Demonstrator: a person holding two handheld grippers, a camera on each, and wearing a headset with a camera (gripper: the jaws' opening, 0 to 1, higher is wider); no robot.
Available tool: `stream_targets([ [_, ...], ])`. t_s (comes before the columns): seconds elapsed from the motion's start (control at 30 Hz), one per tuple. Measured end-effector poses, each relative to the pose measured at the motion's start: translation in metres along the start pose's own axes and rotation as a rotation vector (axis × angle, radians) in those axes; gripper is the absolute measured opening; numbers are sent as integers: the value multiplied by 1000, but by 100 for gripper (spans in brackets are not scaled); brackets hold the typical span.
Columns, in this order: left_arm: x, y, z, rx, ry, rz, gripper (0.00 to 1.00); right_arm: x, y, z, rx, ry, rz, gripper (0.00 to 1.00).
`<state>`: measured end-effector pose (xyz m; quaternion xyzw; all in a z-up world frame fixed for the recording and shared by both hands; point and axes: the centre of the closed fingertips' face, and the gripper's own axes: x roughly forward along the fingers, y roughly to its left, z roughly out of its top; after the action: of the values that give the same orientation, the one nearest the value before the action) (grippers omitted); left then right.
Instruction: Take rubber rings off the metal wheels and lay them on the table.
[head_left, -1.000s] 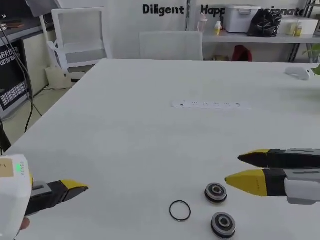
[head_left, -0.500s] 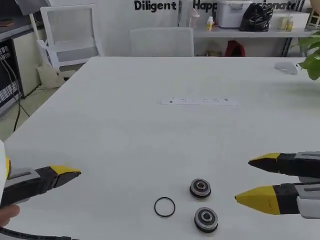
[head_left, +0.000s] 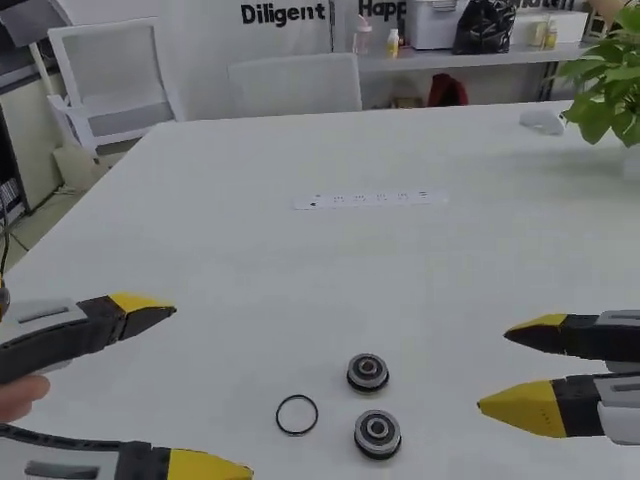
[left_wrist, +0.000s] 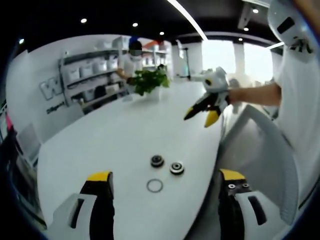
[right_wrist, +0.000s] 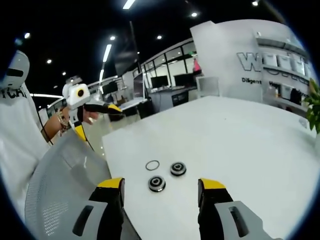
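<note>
As things lie on the big white table (head_left: 300, 250): two small round metal wheels with dark rims sit close together near the front edge, the farther wheel (head_left: 368, 371) and the nearer wheel (head_left: 378, 433).
Loose ring: a thin black rubber ring (head_left: 297, 415) lies flat on the table just left of the wheels, touching neither.
Left hand-held gripper (head_left: 212, 390): yellow-tipped jaws wide open, holding nothing, left of the ring.
Right hand-held gripper (head_left: 492, 370): yellow-tipped jaws open, holding nothing, right of the wheels, apart from them.
Farther back: a long white power strip (head_left: 370, 200) lies on the table.
</note>
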<state>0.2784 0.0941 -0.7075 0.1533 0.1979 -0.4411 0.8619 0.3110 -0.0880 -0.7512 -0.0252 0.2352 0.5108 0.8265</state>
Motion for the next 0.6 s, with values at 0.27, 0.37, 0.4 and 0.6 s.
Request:
stream_targets([
  [0.27, 18, -9, 13, 42, 5, -23, 87, -4, -12, -17, 28, 0, -9, 57],
  [0.37, 24, -12, 19, 52, -2, -29, 87, -4, -15, -22, 36, 3, -3, 57],
  [0.4, 26, -13, 21, 54, -5, -31, 87, -3, -16, -24, 39, 5, 2, 57],
  [0.6, 40, -20, 28, 53, -20, -53, 86, 3, -19, -32, 37, 19, 20, 56],
])
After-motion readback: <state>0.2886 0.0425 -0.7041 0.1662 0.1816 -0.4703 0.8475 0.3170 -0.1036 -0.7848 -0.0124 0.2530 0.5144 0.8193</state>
